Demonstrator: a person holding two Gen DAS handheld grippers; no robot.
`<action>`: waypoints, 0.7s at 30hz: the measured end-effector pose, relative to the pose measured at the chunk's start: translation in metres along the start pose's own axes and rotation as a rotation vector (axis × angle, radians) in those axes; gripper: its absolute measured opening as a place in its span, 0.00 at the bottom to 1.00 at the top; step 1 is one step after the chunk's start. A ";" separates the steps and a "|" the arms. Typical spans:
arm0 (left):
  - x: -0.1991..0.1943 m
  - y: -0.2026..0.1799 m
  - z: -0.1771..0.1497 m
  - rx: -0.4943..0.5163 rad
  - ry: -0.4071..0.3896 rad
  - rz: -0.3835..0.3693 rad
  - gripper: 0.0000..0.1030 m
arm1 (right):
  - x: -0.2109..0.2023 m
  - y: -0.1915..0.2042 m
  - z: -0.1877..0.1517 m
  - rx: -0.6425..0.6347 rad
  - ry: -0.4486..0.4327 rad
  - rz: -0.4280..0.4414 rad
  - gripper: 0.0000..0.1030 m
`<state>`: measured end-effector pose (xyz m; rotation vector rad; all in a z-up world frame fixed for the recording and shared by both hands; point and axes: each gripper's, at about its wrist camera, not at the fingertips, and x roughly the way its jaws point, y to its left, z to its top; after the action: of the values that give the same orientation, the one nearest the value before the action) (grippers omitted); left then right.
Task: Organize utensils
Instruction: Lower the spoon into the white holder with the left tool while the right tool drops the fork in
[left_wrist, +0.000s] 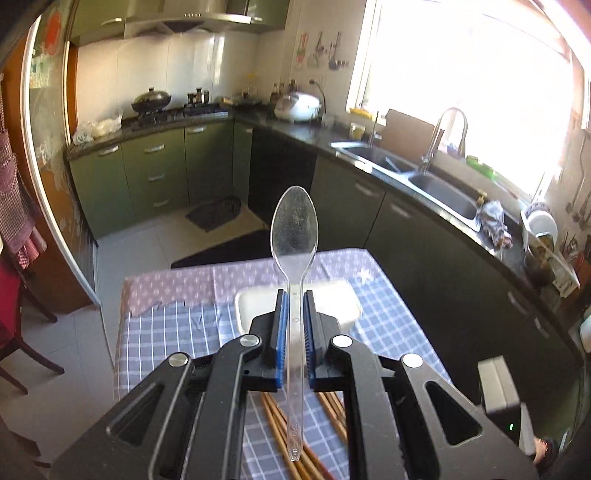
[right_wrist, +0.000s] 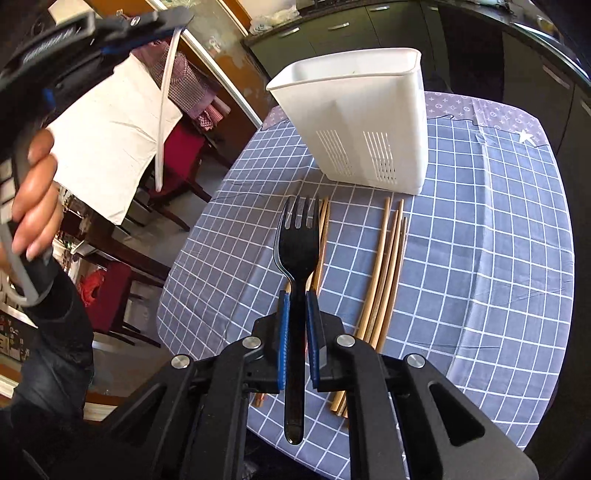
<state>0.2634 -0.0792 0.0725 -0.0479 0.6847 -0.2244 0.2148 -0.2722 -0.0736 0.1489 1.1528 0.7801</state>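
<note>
My left gripper (left_wrist: 295, 295) is shut on a clear plastic spoon (left_wrist: 294, 229), bowl pointing forward, held high above the table. The white utensil holder (left_wrist: 332, 295) lies below and ahead of it. My right gripper (right_wrist: 295, 295) is shut on a black plastic fork (right_wrist: 298, 236), tines forward, above the table. The white slotted utensil holder (right_wrist: 354, 118) stands upright ahead of the fork. Several wooden chopsticks (right_wrist: 384, 273) lie on the checked cloth to the right of the fork, more (right_wrist: 323, 229) just behind it. The left gripper (right_wrist: 107, 33) with its spoon handle (right_wrist: 164, 110) shows at upper left.
The table has a blue checked cloth (right_wrist: 480, 221) and a purple patterned strip (left_wrist: 192, 284) at its far edge. Red chairs (right_wrist: 181, 155) stand to the left of the table. A dark counter with a sink (left_wrist: 439, 184) runs along the right. A dark box (left_wrist: 498, 391) sits at right.
</note>
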 end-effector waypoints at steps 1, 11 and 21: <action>0.003 -0.002 0.009 0.001 -0.040 -0.001 0.08 | 0.001 -0.001 0.000 0.004 -0.006 0.014 0.10; 0.077 -0.019 0.030 0.035 -0.257 0.058 0.08 | -0.016 -0.014 -0.019 0.017 -0.049 0.075 0.10; 0.117 0.007 -0.005 0.010 -0.200 0.078 0.37 | -0.052 -0.017 0.002 0.019 -0.158 0.091 0.10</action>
<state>0.3492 -0.0982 -0.0053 -0.0335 0.4848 -0.1453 0.2152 -0.3168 -0.0412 0.2755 1.0093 0.8227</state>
